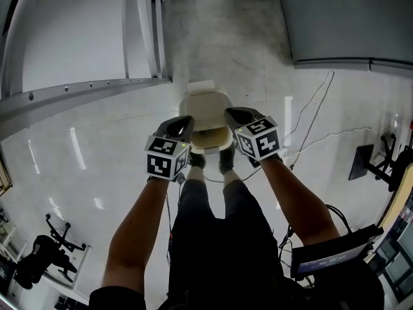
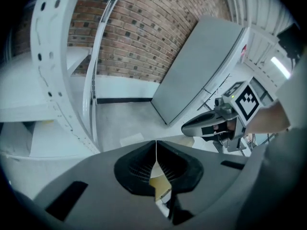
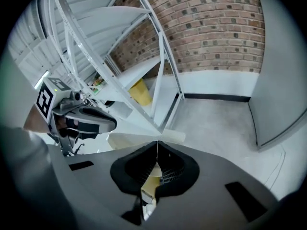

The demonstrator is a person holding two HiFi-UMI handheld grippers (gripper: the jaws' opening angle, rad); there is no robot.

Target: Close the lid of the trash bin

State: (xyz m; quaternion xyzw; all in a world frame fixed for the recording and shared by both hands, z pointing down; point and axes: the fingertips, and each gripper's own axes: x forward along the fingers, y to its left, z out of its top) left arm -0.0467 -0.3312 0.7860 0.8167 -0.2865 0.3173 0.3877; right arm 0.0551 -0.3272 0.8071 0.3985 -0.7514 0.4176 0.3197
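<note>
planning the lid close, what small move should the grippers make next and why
Probably lower both toward the trash bin: the left gripper and right gripper hover above it, jaws together and empty, apparently not touching it, so making contact comes first.

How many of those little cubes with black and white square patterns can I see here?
2. One cube rides on the left gripper, the other cube on the right gripper, both near the beige trash bin. None seems hidden.
</note>
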